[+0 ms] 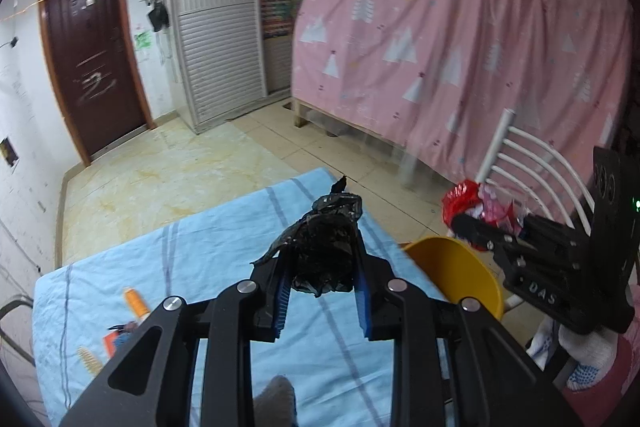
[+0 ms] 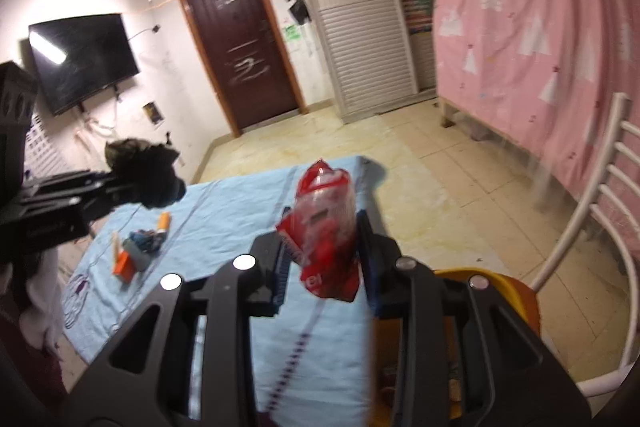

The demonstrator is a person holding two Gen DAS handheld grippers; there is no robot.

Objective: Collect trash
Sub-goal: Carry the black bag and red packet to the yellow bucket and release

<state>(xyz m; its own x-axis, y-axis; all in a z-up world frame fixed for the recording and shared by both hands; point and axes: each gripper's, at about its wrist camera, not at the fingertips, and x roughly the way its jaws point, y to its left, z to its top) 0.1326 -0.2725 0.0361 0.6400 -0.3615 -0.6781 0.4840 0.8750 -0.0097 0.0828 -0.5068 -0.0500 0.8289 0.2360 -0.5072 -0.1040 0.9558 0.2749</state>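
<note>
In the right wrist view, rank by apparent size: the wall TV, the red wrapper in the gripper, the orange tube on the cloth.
1. Wall TV
2. Red wrapper, enlarged by nearness to the camera
3. Orange tube

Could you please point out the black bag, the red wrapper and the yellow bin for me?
black bag (image 1: 326,251), left wrist view, on its crumpled middle.
red wrapper (image 2: 326,227), right wrist view, on its clear middle.
yellow bin (image 1: 460,267), left wrist view, on its inner wall.
</note>
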